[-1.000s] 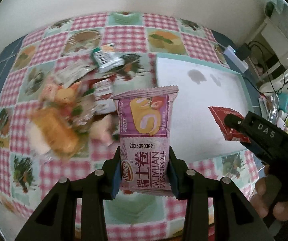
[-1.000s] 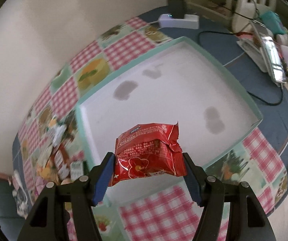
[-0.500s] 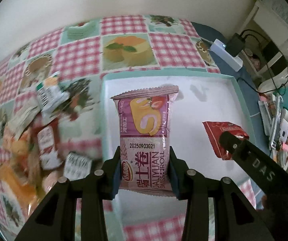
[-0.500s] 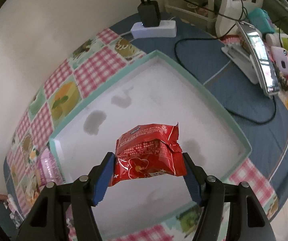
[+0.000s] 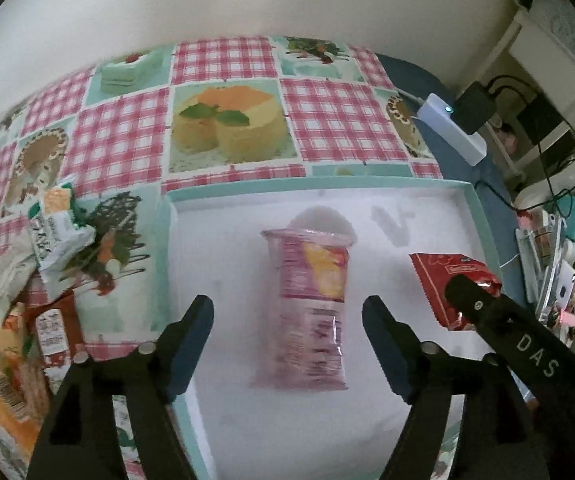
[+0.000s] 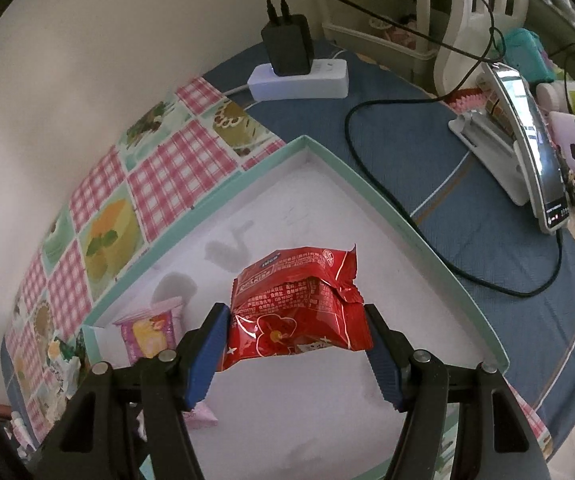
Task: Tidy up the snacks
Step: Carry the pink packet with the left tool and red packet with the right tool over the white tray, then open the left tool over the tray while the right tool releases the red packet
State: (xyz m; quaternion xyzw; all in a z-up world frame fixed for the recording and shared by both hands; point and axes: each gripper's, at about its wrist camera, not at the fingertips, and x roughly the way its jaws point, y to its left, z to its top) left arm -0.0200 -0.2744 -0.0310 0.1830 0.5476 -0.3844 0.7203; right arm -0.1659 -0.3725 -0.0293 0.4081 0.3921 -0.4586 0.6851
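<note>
My left gripper (image 5: 287, 312) is open over a white tray with a teal rim (image 5: 311, 185). A pink Swiss roll packet (image 5: 307, 312) is blurred between and beyond its fingers, loose in the tray. It also shows in the right wrist view (image 6: 149, 332). My right gripper (image 6: 297, 324) is shut on a red snack packet (image 6: 299, 308) and holds it above the tray (image 6: 387, 208). The red packet (image 5: 447, 280) shows at the right of the left wrist view.
Several loose snack packets (image 5: 47, 264) lie in a pile on the checked tablecloth (image 5: 119, 140) left of the tray. A white power strip with a black charger (image 6: 299, 72) and cables lie beyond the tray's far corner. A phone on a stand (image 6: 527, 140) is at the right.
My left gripper has moved right over the tray and opened, letting go of the pink Swiss roll packet. My right gripper has moved further over the tray with the red packet.
</note>
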